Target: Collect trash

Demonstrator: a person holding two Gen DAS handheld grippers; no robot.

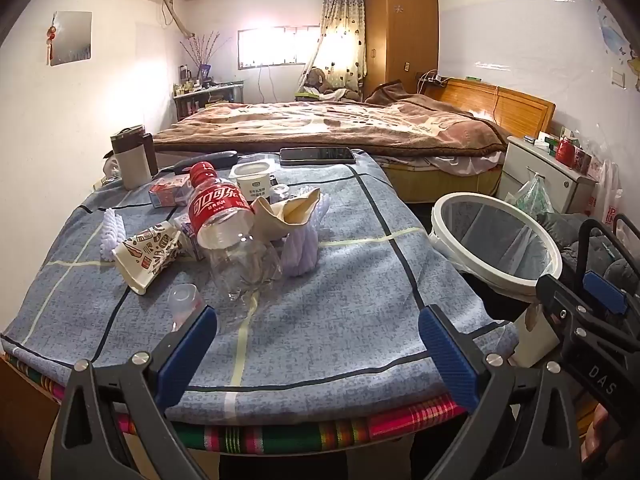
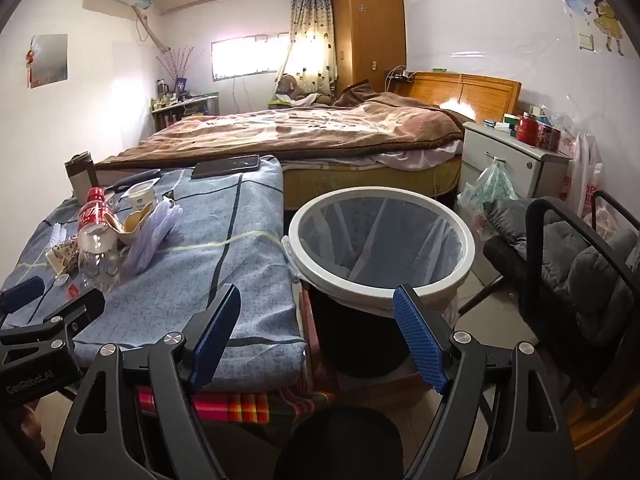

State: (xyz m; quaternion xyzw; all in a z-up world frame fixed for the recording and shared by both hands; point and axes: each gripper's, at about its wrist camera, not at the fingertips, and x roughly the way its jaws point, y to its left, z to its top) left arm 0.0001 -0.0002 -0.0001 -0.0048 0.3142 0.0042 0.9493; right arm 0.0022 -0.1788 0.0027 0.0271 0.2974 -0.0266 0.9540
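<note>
Both grippers stand wide apart with nothing between their blue pads: the left gripper (image 1: 318, 344) hangs over the near edge of the table, and the right gripper (image 2: 316, 332) hangs over the gap between the table and the bin.

Beyond them a bed (image 1: 320, 124) fills the back of the room. The table (image 1: 340, 320), under a blue-grey checked cloth, sits in front of it. A white-rimmed bin (image 2: 380, 240) lined with a bag stands just beside the table's right edge.

Trash lies in a heap on the table's left half: a clear bottle (image 1: 230, 232) with a red label on its side, a crushed paper cup (image 1: 144, 254) beside it, a yoghurt pot (image 1: 254, 178) behind, and a small clear cap (image 1: 185, 300) nearest the left gripper. A phone (image 1: 317, 155) lies at the far edge.
</note>
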